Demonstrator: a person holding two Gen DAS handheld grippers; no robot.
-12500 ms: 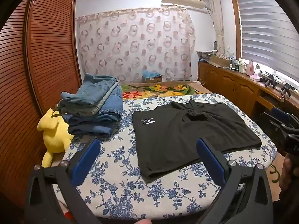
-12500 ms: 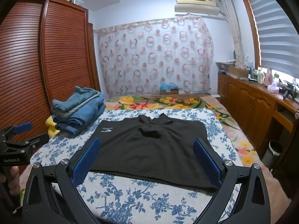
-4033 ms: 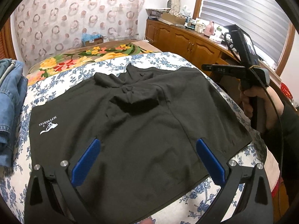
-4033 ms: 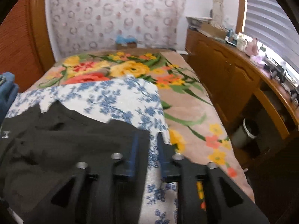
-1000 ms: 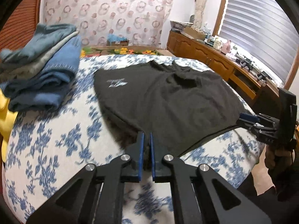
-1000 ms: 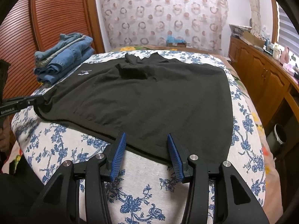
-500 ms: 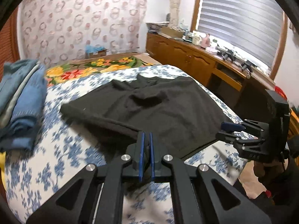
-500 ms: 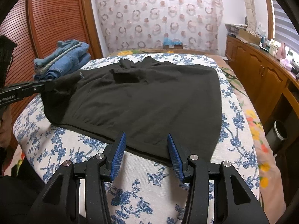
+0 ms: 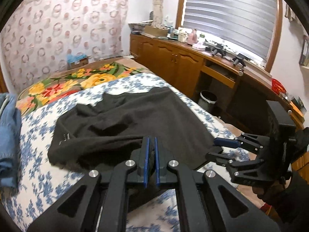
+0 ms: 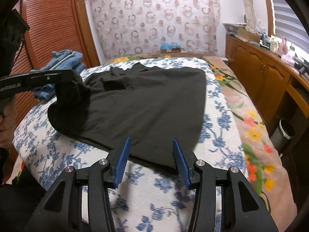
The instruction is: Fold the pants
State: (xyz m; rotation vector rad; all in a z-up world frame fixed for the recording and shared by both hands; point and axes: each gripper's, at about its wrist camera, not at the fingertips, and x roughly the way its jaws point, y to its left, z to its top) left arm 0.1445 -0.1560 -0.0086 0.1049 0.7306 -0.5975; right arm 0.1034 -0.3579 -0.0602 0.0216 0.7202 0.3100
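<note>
Black pants [image 10: 146, 104] lie spread on a bed with a blue-flowered sheet [image 10: 222, 119]. The left gripper [image 9: 151, 141] is clamped on a corner of the pants, its blue pads [image 9: 146, 160] pressed nearly together with dark fabric between them; seen from the right wrist view, this gripper [image 10: 63, 77] holds that corner raised above the sheet, the cloth hanging from it in a fold. The right gripper [image 10: 151, 147] stands with its jaws apart, its blue pads [image 10: 121, 162] to either side of the near hem of the pants, nothing held between them. From the left wrist view the right gripper [image 9: 222, 148] sits at the corner of the pants to the right. A stack of folded blue jeans [image 10: 63, 61] lies beyond the left gripper. A wooden cabinet [image 9: 173, 61] runs along the right, a waste bin [image 9: 207, 98] at its foot.
</note>
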